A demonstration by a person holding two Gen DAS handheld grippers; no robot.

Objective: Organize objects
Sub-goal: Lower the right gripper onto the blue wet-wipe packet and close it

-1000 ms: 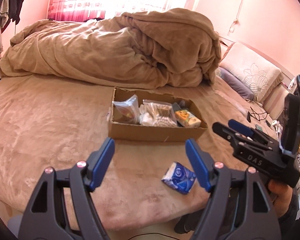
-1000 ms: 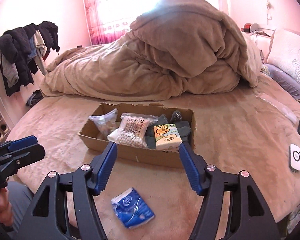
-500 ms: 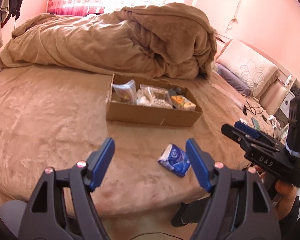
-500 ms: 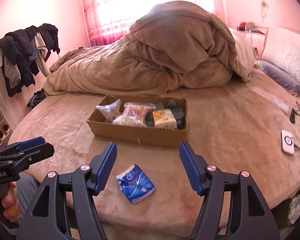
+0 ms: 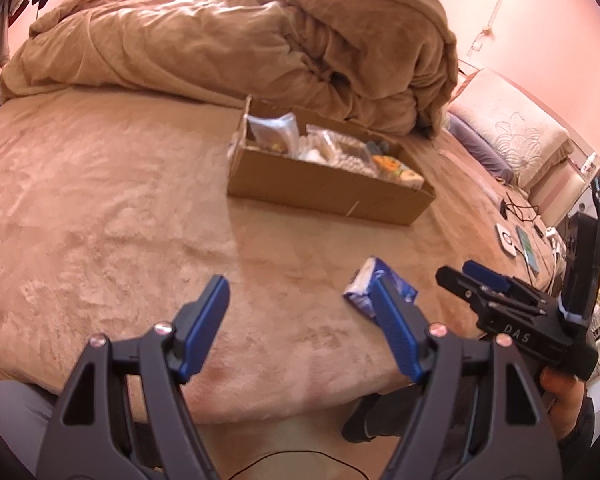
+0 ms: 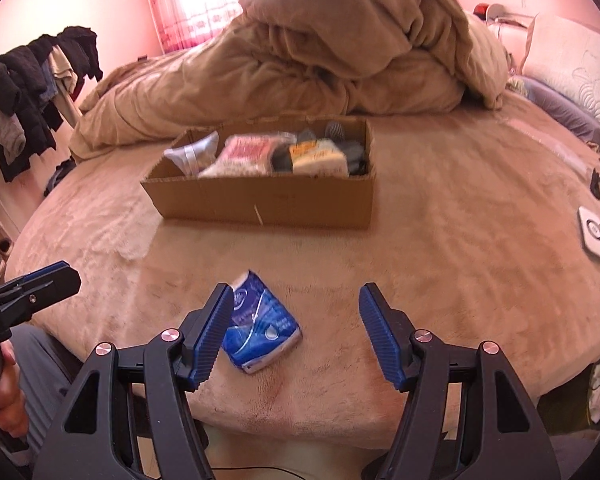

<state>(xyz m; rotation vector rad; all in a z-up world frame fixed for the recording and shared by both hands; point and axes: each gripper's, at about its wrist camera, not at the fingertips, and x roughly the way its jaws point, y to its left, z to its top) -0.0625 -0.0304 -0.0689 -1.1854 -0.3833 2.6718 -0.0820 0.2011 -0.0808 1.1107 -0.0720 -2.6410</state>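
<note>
A blue tissue pack (image 6: pixel 262 326) lies on the brown bed cover near the front edge; it also shows in the left wrist view (image 5: pixel 392 282), partly behind my left gripper's right finger. A cardboard box (image 6: pixel 268 200) farther back holds a plastic bag, a cotton swab pack, an orange-and-white pack and dark socks; it also shows in the left wrist view (image 5: pixel 324 186). My left gripper (image 5: pixel 300 312) is open and empty above the bed's front edge. My right gripper (image 6: pixel 294 328) is open and empty, with the tissue pack just beyond its left finger.
A heaped brown duvet (image 6: pixel 340 48) lies behind the box. Pillows (image 5: pixel 512 136) are at the right. A white charger pad (image 6: pixel 594 236) and cables lie on the bed's right side. Clothes hang (image 6: pixel 32 80) at the left.
Both grippers have pulled back and dropped toward the bed's front edge. The box looks farther away, and the tissue pack now sits close to both grippers' fingers. Both stay open.
</note>
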